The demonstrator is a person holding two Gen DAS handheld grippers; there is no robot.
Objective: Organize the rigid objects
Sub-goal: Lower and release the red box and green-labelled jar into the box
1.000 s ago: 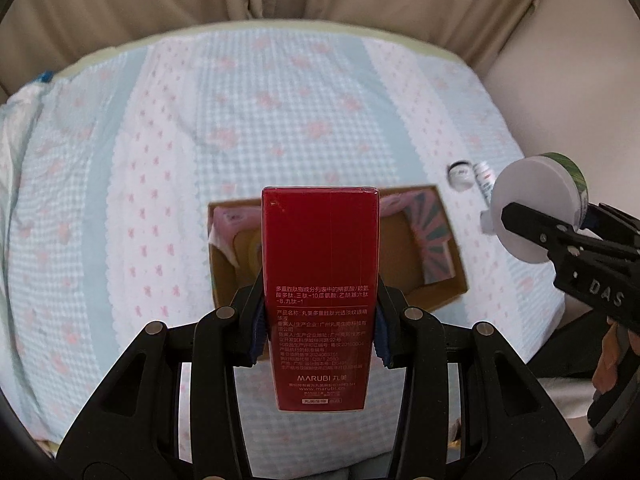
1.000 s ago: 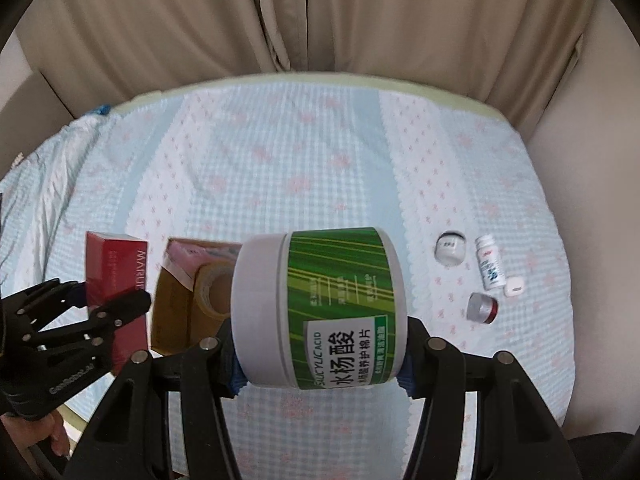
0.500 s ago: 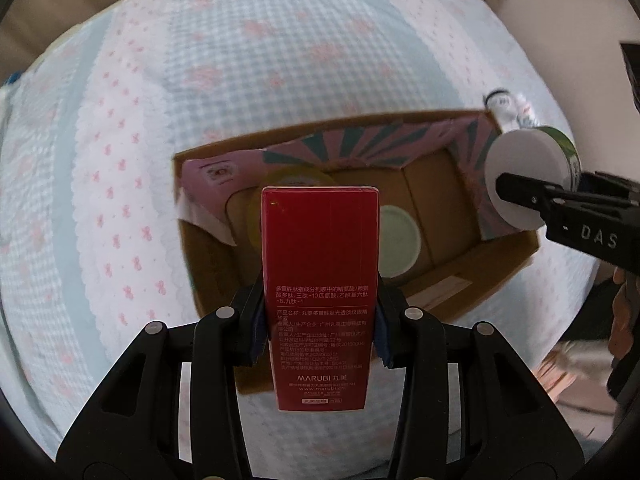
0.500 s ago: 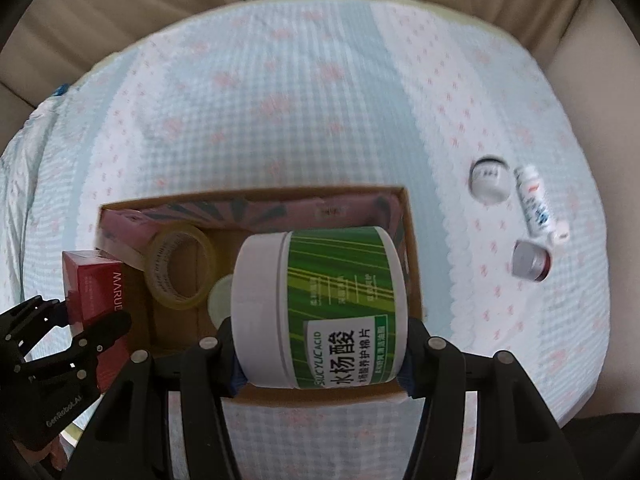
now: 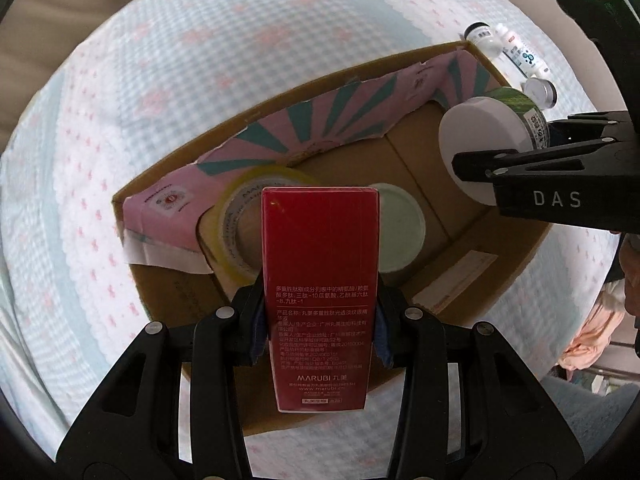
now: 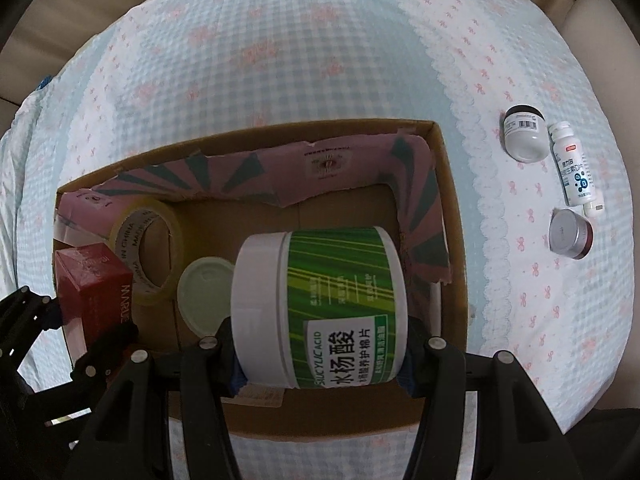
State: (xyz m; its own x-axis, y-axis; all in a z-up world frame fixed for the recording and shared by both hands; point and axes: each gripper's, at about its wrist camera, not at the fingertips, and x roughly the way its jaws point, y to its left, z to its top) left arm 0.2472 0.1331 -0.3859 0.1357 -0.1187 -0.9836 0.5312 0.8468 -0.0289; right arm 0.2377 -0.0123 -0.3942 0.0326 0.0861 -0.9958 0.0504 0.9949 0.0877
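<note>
My left gripper (image 5: 320, 320) is shut on a red Marubi carton (image 5: 320, 280) and holds it over the left part of an open cardboard box (image 5: 168, 280). My right gripper (image 6: 320, 352) is shut on a green-labelled jar with a white lid (image 6: 320, 304), held on its side over the box (image 6: 456, 240). The jar also shows in the left wrist view (image 5: 488, 144), and the carton in the right wrist view (image 6: 96, 292). Inside the box lie a tape roll (image 6: 148, 252) and a pale green lid (image 6: 204, 292).
On the checked bedspread right of the box lie a small white jar (image 6: 524, 138), a white bottle (image 6: 572, 172) and a silver-and-red pot (image 6: 570, 234). The box has a pink and teal lining (image 5: 320, 128). Curtains and a wall ring the bed.
Both grippers have moved forward and down over the box, which now looms much larger. The carton and the jar stay gripped.
</note>
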